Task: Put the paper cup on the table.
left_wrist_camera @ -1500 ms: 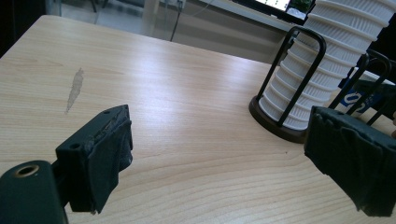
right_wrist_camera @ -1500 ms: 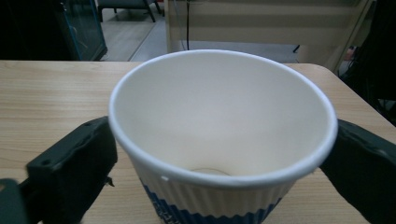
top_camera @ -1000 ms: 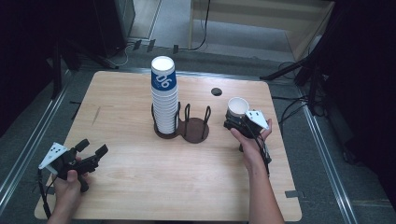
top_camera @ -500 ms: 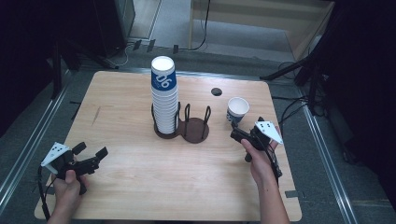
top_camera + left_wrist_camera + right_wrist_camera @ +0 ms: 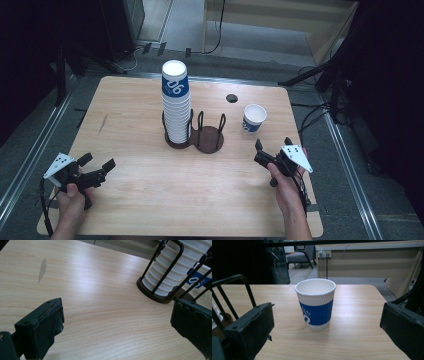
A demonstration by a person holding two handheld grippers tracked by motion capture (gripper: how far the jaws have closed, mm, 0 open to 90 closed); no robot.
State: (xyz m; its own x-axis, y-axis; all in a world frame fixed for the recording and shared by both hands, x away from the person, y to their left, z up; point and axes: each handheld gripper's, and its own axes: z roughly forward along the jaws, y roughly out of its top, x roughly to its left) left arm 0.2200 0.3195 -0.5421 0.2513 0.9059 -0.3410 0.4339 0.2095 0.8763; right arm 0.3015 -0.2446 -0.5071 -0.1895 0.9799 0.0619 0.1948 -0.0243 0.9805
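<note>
Right tool (image 5: 272, 151) withdrawn, jaws spread; ribbed paper cup (image 5: 315, 307) upright.

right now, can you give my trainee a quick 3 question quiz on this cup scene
1. True or false: the single cup stands upright on the table.
2. Which tongs are nearer that cup? A) left tongs B) right tongs
3. Fill in: the cup stack sits in the dark ____.

Key: 1 true. 2 B; both tongs are open, holding nothing. 3 holder.
</note>
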